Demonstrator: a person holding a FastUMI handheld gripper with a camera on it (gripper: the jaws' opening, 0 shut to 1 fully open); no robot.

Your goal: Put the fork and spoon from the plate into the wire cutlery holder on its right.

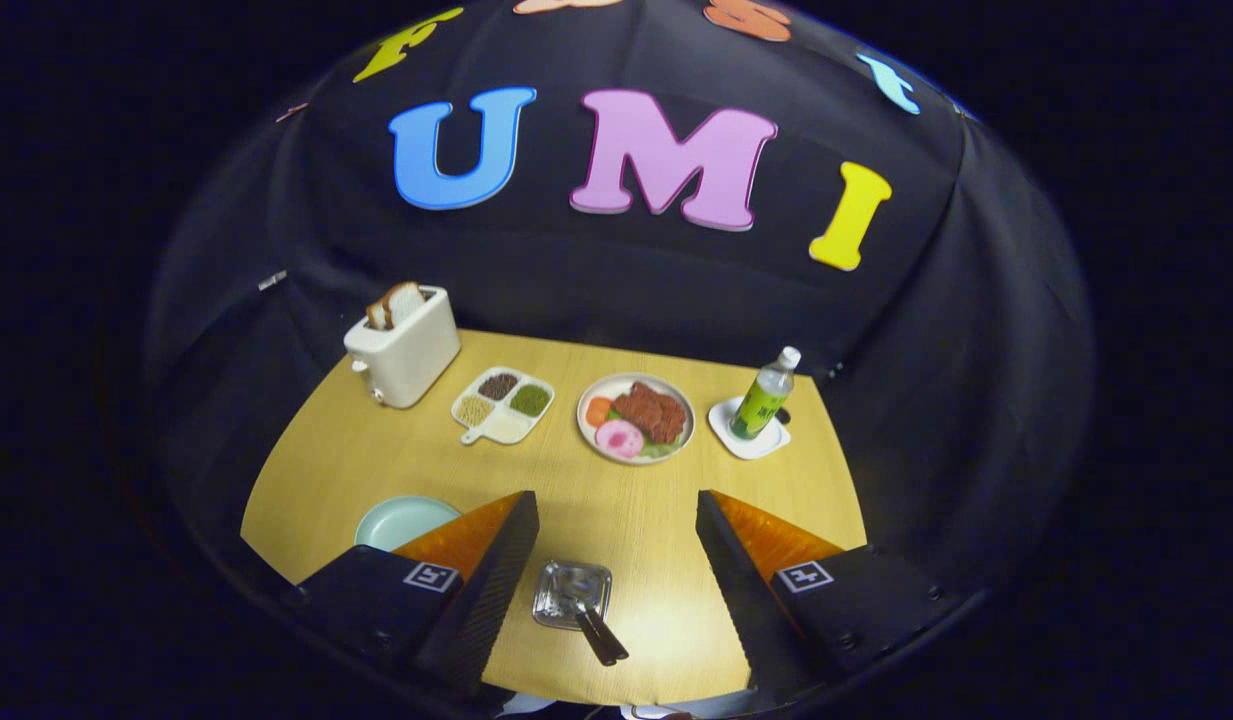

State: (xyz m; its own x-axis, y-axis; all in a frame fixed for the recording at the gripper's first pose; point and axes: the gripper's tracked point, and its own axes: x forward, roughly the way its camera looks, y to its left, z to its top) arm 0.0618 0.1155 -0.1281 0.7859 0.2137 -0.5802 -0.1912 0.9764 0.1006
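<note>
The hand-held gripper (616, 530) hangs wide open above the counter (616, 500); the wire cutlery holder (572, 594), 1 dark handle inside, sits between its fingers.

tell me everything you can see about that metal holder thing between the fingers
The cutlery holder looks like a small, shiny metal cup with a squarish rounded rim, seen from above, standing upright on the wooden table. One dark-handled utensil leans out of it towards the camera; its type can't be told. It sits between the open gripper's fingers, nearer the left one, touching neither. A pale green plate lies to its left.
</note>
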